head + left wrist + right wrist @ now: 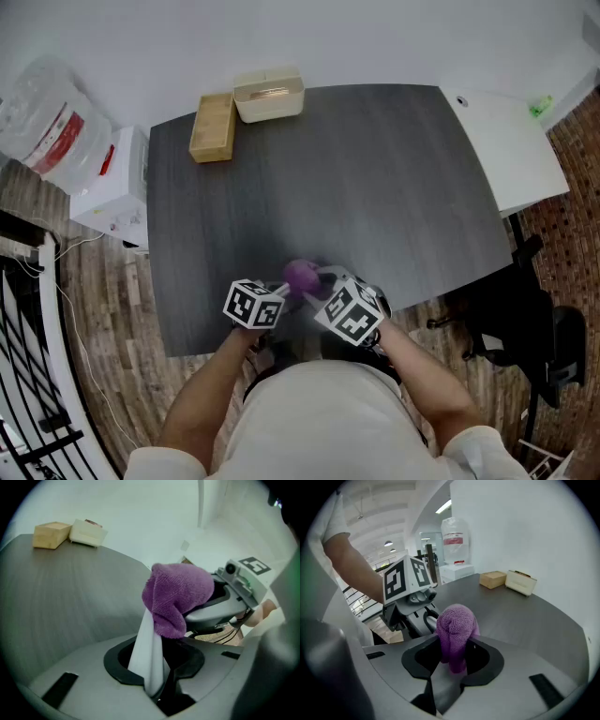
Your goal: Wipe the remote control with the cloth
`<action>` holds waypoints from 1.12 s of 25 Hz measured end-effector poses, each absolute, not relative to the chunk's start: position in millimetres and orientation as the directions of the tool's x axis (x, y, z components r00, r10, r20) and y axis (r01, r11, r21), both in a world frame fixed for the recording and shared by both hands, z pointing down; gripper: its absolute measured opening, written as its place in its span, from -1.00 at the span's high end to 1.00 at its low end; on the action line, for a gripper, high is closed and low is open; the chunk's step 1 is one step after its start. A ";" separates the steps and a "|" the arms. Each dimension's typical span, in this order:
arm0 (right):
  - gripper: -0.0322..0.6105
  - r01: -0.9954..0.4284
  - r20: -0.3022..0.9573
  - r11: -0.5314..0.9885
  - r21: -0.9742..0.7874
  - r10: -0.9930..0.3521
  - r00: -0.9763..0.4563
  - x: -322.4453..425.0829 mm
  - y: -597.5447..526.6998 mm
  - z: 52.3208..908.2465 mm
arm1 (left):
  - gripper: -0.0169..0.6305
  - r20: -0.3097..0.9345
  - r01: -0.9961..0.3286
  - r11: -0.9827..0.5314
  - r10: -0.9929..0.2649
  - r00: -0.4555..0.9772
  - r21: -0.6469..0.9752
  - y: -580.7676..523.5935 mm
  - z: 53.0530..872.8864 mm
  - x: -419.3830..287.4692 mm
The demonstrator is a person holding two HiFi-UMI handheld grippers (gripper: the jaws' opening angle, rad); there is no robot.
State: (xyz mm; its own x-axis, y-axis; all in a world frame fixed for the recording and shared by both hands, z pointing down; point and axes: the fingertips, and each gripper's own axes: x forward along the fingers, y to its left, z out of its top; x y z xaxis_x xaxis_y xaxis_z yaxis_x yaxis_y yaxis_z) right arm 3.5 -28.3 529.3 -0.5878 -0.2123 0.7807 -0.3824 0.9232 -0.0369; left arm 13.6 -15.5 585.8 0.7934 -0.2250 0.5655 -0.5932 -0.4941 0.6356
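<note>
Left tool (154, 686) clamped on the white remote (146, 644), held over the near edge of the table (375, 169). Right tool (449, 677) clamped on the purple cloth (176, 595), which caps the remote's far end.

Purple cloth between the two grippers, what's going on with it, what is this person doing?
A person is working at the near edge of a dark table. The left hand-held gripper grips a white remote control by one end, and the right hand-held gripper pinches a purple cloth. The cloth sits draped over the remote's free end, so the wiping looks to be under way or about to begin.
</note>
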 end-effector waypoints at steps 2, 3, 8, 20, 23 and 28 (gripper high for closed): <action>0.51 -0.419 0.804 0.907 -0.035 -0.223 -0.551 18.7 -34.4 541.8 | 0.62 0.550 -0.594 -0.455 -0.241 0.800 0.664 -14.5 587.8 4.2; 0.51 -0.445 0.822 0.895 -0.019 -0.239 -0.517 30.3 -39.1 549.4 | 0.62 0.555 -0.608 -0.435 -0.258 0.791 0.664 -15.6 590.3 -2.2; 0.51 -0.599 0.861 0.797 -0.079 -0.249 -0.444 65.1 -43.2 577.3 | 0.62 0.817 -0.811 -0.561 -0.382 0.431 0.166 -34.0 618.0 -51.2; 0.51 -0.641 0.859 0.707 -0.299 -0.092 -0.503 32.3 -14.5 616.9 | 0.10 0.899 -0.536 -0.843 -0.267 0.348 -0.044 5.8 636.3 -10.1; 0.51 -0.646 0.863 0.704 -0.295 -0.094 -0.497 32.1 -15.9 620.2 | 0.07 0.879 -0.590 -0.805 -0.235 0.415 0.063 11.1 629.3 -9.1; 0.51 -0.677 0.859 0.660 -0.324 -0.094 -0.503 39.4 -14.3 616.0 | 0.07 0.822 -0.722 -0.649 -0.260 0.506 0.239 9.6 621.9 -39.7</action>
